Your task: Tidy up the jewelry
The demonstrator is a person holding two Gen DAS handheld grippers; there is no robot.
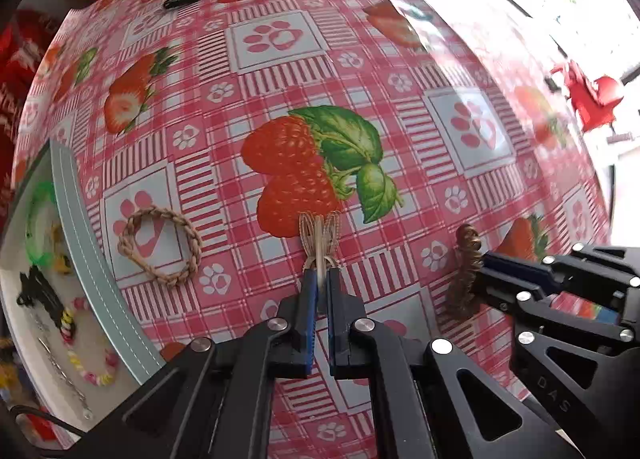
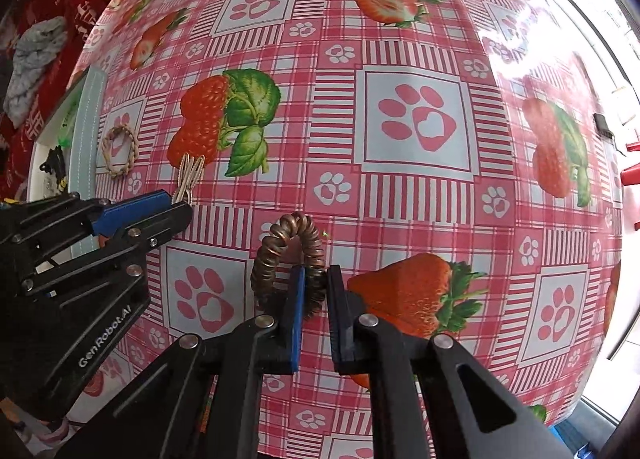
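My left gripper [image 1: 320, 279] pinches the thin beige hair tie [image 1: 319, 237] on the tablecloth [image 1: 280, 71]. My right gripper [image 2: 316, 283] squeezes the brown coil hair tie [image 2: 280, 255], w/ the braided bracelet [image 1: 160, 247] nr the tray [image 1: 92, 259].

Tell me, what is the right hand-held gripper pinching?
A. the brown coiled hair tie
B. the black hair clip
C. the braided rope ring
A: the right hand-held gripper is closed on the brown coiled hair tie, while the braided rope ring lies untouched near the tray.

Bright daylight, right-side glare, perhaps overexposed.
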